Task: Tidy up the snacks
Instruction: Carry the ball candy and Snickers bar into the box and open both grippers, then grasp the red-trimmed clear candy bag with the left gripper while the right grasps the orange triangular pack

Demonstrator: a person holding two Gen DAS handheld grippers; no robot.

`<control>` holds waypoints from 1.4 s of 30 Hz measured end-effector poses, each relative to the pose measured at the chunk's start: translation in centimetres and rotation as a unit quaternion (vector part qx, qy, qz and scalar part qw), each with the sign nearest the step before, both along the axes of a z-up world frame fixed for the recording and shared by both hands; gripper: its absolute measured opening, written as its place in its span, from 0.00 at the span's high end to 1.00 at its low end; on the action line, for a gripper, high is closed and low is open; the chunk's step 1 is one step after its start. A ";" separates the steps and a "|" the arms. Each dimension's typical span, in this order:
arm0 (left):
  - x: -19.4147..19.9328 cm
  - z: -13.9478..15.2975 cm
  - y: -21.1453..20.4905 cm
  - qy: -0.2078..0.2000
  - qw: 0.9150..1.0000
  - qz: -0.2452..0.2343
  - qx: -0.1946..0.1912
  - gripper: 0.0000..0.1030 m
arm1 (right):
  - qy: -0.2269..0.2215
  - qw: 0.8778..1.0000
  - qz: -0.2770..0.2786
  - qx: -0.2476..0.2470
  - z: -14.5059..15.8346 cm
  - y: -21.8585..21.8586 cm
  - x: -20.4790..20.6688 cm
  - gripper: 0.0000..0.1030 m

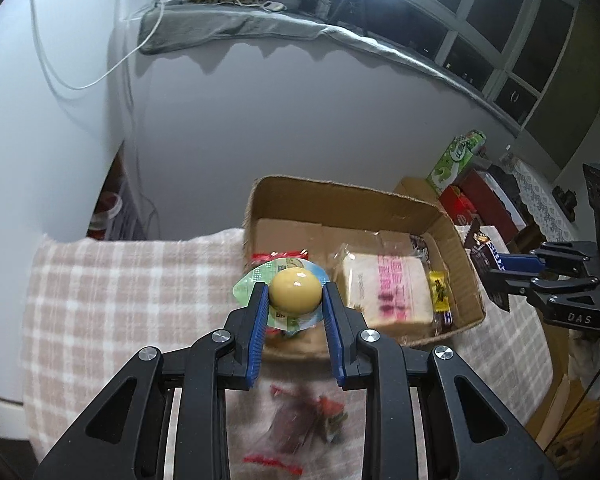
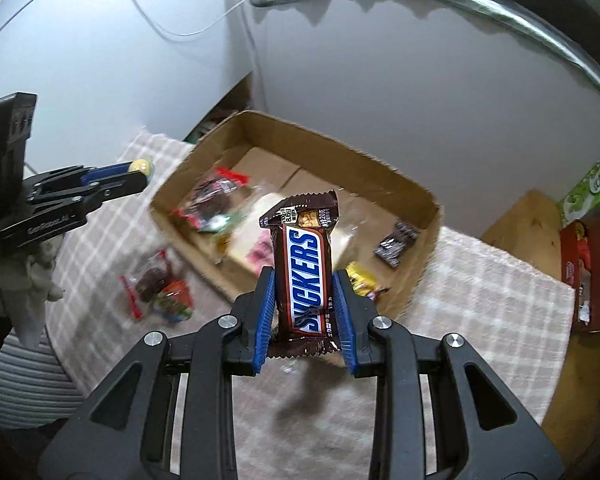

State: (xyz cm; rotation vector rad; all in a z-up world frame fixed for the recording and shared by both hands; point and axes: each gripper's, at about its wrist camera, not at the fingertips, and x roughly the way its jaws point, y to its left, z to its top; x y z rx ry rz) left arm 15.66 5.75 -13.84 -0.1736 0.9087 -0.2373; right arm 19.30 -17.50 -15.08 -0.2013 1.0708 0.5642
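We have several snacks already in the cardboard box (image 2: 428, 200), our left gripper (image 1: 295, 300) clamps a jelly cup (image 1: 295, 293), our right gripper (image 2: 306, 292) a Snickers bar (image 2: 306, 264), one packet (image 2: 160, 292) remains on the tabletop (image 2: 480, 300).

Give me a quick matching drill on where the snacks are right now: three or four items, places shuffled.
Items:
1. Snickers bar
2. jelly cup
3. bread pack
4. red-edged packet

Places:
A. lying in the box
B. on the checked cloth, outside the box
C. clamped in the left gripper
D. clamped in the right gripper

Pairs: 1-D, 2-C, 3-A, 4-B
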 end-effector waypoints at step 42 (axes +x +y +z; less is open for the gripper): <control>-5.2 -2.3 3.2 0.048 0.998 0.042 -0.029 0.70 | 0.034 0.999 0.014 0.038 -1.1 2.5 -4.8 0.43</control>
